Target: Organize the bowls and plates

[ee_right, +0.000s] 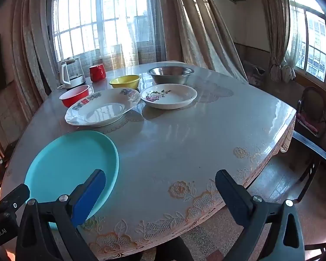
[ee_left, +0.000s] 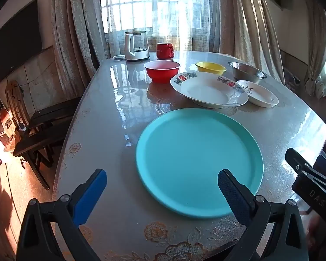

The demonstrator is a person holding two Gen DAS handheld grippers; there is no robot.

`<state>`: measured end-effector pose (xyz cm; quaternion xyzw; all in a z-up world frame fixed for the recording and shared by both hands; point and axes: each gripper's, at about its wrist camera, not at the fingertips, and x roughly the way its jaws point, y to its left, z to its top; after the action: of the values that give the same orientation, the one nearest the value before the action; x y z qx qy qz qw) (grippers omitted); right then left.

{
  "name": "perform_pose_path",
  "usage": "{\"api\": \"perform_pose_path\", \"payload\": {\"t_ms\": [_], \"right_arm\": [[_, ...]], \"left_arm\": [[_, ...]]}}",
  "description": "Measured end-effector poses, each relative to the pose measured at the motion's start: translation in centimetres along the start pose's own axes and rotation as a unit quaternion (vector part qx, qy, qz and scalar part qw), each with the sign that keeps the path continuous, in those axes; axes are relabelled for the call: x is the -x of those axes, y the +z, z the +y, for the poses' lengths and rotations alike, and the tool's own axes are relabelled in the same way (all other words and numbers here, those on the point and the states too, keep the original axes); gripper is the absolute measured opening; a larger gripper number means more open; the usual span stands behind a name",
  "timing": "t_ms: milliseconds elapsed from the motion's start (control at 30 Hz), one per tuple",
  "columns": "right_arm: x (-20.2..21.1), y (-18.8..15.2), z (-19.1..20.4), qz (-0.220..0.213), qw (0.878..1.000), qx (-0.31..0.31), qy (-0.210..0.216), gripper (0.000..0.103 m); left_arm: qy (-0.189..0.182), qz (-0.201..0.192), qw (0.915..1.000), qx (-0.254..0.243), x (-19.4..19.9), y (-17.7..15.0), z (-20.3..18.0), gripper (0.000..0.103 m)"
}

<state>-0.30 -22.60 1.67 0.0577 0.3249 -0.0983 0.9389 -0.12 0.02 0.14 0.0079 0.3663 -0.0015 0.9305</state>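
Note:
A large teal plate [ee_left: 197, 158] [ee_right: 71, 165] lies near the table's front edge. Behind it sit a big white floral plate [ee_left: 208, 89] [ee_right: 102, 106], a smaller white flowered dish [ee_left: 258, 93] [ee_right: 169, 95], a red bowl [ee_left: 162, 70] [ee_right: 75, 95], a yellow bowl [ee_left: 210, 67] [ee_right: 125, 81] and a steel bowl [ee_left: 247, 71] [ee_right: 170, 74]. My left gripper [ee_left: 163, 187] hangs open over the teal plate's near left rim, holding nothing. My right gripper [ee_right: 160, 187] is open above bare table to the right of the teal plate, empty.
A glass kettle [ee_left: 137, 45] [ee_right: 72, 74] and a red mug [ee_left: 164, 50] [ee_right: 97, 72] stand at the table's far side by the curtains. Dark chairs [ee_left: 43, 130] [ee_right: 313, 113] flank the table [ee_right: 184, 143]. Part of the right gripper's body [ee_left: 310, 178] shows at the left wrist view's right edge.

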Motion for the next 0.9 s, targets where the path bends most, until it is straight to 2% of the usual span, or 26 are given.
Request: {"api": "perform_pose_path", "payload": {"t_ms": [67,900], "right_arm": [[-0.15,0.06,-0.15,0.016,1.000,-0.010,0.005,0.103],[-0.49,-0.08,-0.51,0.022,1.000,-0.010,0.007,0.103]], "left_arm": [[0.000,0.004,1.0000,-0.004,-0.09,0.01,-0.11,0.103],[-0.005,0.006,1.0000,-0.003,-0.33,-0.15,-0.26,0.103]]}}
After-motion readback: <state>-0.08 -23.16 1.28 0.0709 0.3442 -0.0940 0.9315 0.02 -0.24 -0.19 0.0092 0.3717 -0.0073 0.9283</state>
